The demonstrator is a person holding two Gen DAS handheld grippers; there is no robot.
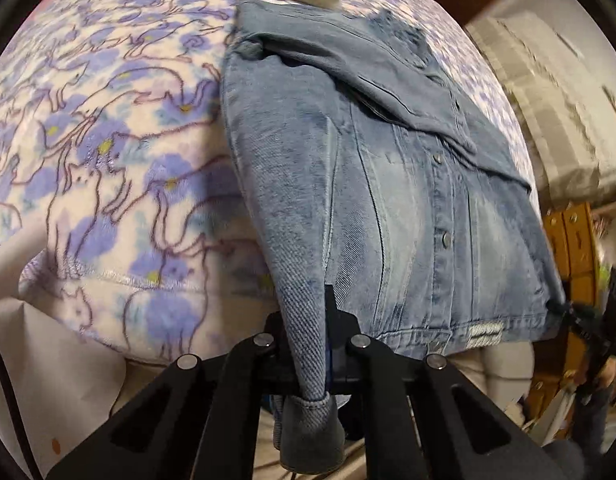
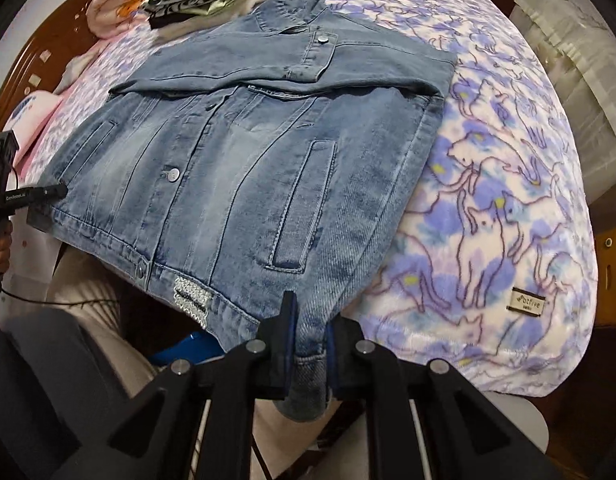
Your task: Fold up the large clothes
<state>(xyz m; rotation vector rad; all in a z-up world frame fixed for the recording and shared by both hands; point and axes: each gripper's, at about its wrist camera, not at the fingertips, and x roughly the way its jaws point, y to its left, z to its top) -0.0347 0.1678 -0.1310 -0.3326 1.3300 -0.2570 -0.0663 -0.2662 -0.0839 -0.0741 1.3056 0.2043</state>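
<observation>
The denim jacket (image 2: pixel 244 152) is lying front-up on the cat-print blanket (image 2: pixel 507 208), sleeves folded across the chest. Its hem corners are being pinched: one by the left gripper (image 1: pixel 308 344), one by the right gripper (image 2: pixel 308 336), both clamped on denim at the bed's near edge.

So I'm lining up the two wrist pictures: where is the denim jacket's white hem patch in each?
Left wrist view: the white hem patch sits low and right of centre, right of the left tool.
Right wrist view: the patch sits low and left of centre, left of the right tool.
Shared landmark: the jacket's button placket with metal snaps.
</observation>
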